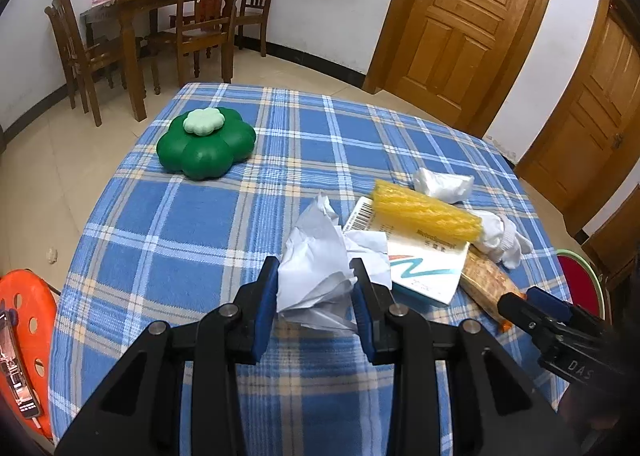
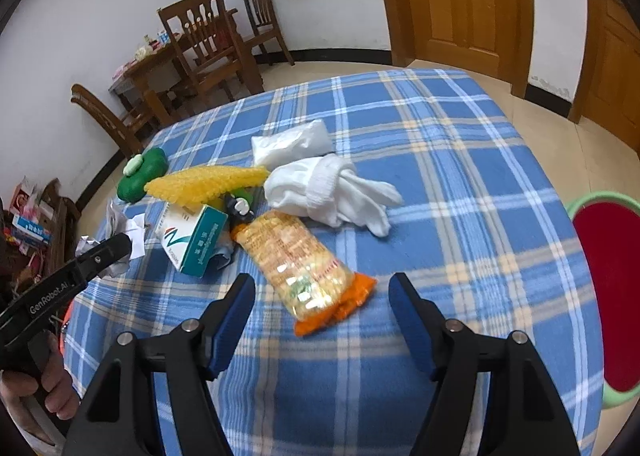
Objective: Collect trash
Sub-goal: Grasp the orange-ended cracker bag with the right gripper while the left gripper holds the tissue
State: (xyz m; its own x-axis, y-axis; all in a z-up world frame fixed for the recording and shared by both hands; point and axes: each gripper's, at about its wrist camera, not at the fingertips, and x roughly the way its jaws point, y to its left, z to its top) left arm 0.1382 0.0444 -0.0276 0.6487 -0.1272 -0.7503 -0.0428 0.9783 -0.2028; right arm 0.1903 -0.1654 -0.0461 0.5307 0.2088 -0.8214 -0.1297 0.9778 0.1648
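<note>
My left gripper is shut on a crumpled white paper at the near side of the blue plaid table. A green flower-shaped lidded bin sits at the far left. My right gripper is open and empty, its jaws either side of the orange end of a snack packet. Beside the packet lie a white and teal box, a yellow mesh sleeve, white gloves and a white plastic bag. The crumpled paper also shows in the right wrist view.
A wooden dining table with chairs stands behind by the wall. Wooden doors are at the back right. An orange stool is at the left table edge and a red stool at the right edge.
</note>
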